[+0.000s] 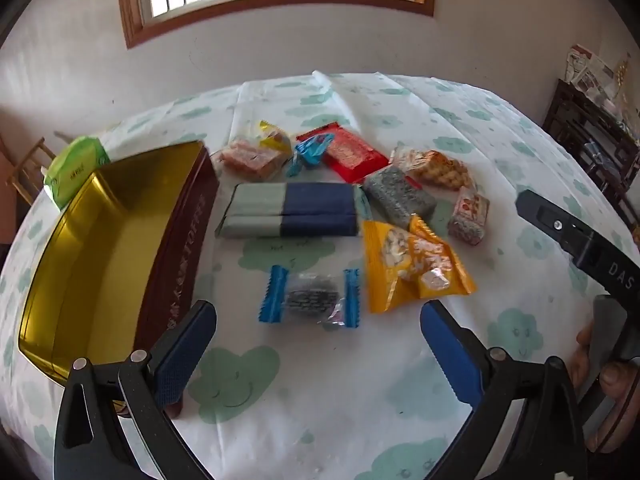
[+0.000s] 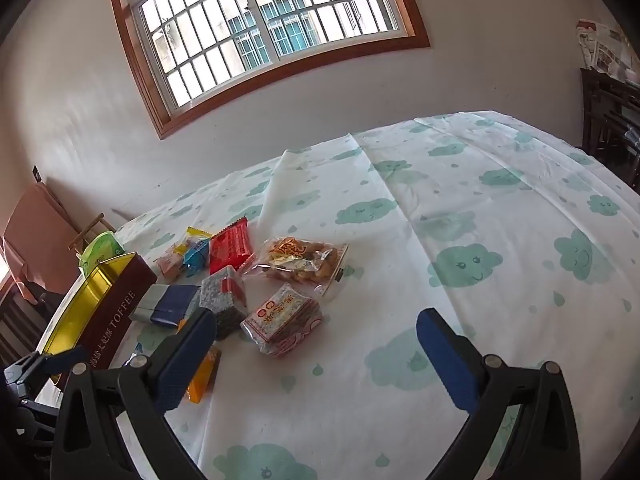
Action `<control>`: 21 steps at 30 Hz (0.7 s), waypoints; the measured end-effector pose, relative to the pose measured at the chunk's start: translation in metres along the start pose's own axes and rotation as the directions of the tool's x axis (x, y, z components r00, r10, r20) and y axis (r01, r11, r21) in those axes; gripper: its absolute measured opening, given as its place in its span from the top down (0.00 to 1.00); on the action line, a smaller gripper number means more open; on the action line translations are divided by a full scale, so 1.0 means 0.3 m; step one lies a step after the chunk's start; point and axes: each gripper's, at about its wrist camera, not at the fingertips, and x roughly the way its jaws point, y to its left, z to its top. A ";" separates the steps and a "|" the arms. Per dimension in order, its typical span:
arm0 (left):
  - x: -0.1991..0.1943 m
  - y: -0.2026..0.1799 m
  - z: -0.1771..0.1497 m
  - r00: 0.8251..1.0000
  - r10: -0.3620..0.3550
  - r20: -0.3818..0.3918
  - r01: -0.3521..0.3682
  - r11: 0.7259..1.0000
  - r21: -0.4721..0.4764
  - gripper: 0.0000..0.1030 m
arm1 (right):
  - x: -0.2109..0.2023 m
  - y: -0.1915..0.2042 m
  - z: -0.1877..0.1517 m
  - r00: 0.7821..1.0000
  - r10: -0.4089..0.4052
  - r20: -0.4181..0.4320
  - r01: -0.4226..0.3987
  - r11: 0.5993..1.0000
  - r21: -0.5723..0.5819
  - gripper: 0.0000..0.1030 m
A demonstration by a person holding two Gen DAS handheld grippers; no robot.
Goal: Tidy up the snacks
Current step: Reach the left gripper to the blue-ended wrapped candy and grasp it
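Observation:
A brown toffee tin (image 1: pixel 176 248) with a bare gold inside stands open at the left of the table; in the right wrist view the tin (image 2: pixel 116 312) is at the far left. Several wrapped snacks lie beside it: a blue-ended dark candy (image 1: pixel 310 298), two yellow packs (image 1: pixel 416 264), a grey-and-navy bar pack (image 1: pixel 288 210), a red pack (image 1: pixel 352 154), a grey cake (image 1: pixel 398 196). My left gripper (image 1: pixel 318 354) hangs open just short of the blue-ended candy. My right gripper (image 2: pixel 316 354) is open over bare cloth, near a red-and-white pack (image 2: pixel 284 320) and a bag of fried snacks (image 2: pixel 300 260).
A green pack (image 1: pixel 76 168) lies behind the tin at the table's edge. The cloud-print tablecloth (image 2: pixel 500 240) covers the table. A wooden chair (image 2: pixel 90 230) stands at the left and a dark shelf (image 1: pixel 592 140) at the right. A hand (image 1: pixel 600 380) holds the other gripper.

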 end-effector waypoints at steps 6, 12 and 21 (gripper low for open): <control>0.012 0.035 0.020 1.000 0.000 -0.020 0.000 1.000 0.002 0.14 | 0.004 0.000 -0.004 1.000 0.015 -0.003 -0.015 1.000 0.003 0.01; 0.052 0.039 0.038 0.997 0.001 -0.075 0.003 0.998 0.059 0.22 | 0.005 0.003 -0.005 1.000 0.021 -0.006 -0.021 1.000 0.004 0.01; 0.139 0.034 0.069 0.989 -0.012 -0.145 0.030 0.992 0.119 0.39 | 0.010 0.000 -0.004 0.999 0.031 -0.017 -0.031 0.999 0.006 0.01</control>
